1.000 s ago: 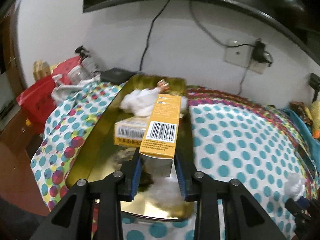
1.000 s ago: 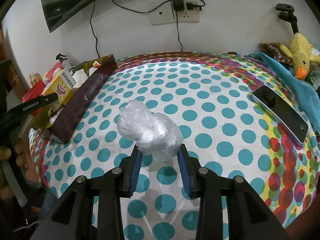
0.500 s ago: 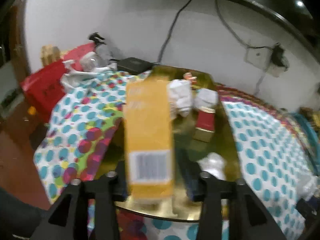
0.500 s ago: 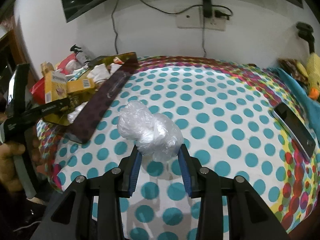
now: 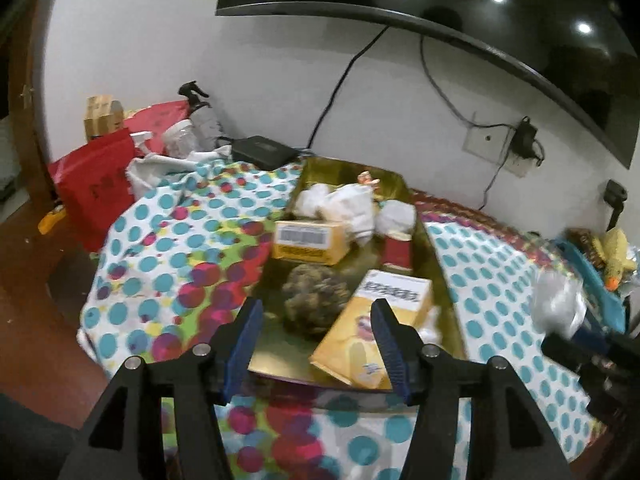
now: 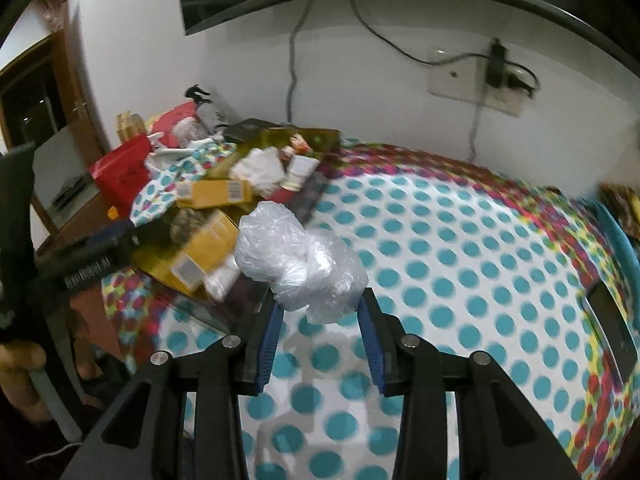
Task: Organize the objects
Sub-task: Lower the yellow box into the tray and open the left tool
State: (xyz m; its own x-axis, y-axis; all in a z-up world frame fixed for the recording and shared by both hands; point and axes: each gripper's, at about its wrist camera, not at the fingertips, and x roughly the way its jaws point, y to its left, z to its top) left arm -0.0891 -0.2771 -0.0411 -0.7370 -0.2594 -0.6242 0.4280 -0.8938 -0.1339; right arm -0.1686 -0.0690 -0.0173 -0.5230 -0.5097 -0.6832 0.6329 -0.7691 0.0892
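A gold tray (image 5: 276, 356) on the polka-dot cloth holds a yellow box (image 5: 376, 328) lying flat at its near end. Also in it are a second yellow box (image 5: 308, 242), a brown lump (image 5: 316, 302), a red box (image 5: 398, 252) and white tissue (image 5: 348, 208). My left gripper (image 5: 316, 308) hovers over the tray's near end, its jaws opening, with no pad touching the box. My right gripper (image 6: 320, 304) is shut on a crumpled clear plastic bag (image 6: 292, 256), held above the cloth just right of the tray (image 6: 316, 136).
A red bag (image 5: 100, 184), a spray bottle (image 5: 200, 120) and a black box (image 5: 264, 150) crowd the back left by the wall. A phone (image 6: 612, 328) lies on the cloth at the right, and a yellow duck toy (image 5: 616, 256) sits beyond it.
My left gripper has opened and let go of the yellow box, which now lies flat in the tray. My right gripper has carried the plastic bag left towards the tray.
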